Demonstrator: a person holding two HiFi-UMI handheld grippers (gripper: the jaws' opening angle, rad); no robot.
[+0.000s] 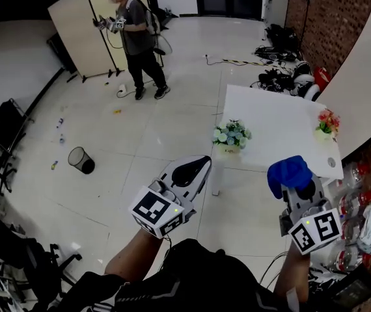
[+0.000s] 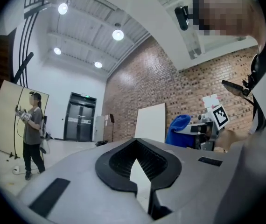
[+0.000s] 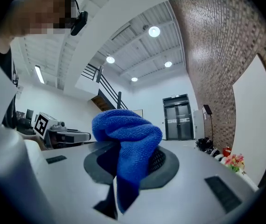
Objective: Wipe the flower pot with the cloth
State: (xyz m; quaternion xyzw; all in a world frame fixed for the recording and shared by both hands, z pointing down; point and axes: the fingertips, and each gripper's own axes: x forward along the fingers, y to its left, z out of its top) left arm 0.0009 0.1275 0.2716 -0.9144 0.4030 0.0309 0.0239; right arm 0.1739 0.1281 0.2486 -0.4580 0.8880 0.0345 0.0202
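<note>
Left gripper view: your left gripper [image 2: 140, 174] has its jaws pressed together, nothing between them.
Right gripper view: your right gripper [image 3: 123, 185] is clamped on the blue cloth [image 3: 126, 143], which is bunched up above the jaws.
Head view only: one white table [image 1: 276, 122] ahead of you, well apart from the cloth.
Pots: two on the table, the pale-bloomed flower pot [image 1: 231, 137] at the near-left edge, the red-bloomed flower pot [image 1: 327, 123] at the right edge.
Room: glossy floor [image 1: 172, 122], brick wall [image 1: 342, 25], one black bin [image 1: 81, 160], one person [image 1: 137, 41] far off.
</note>
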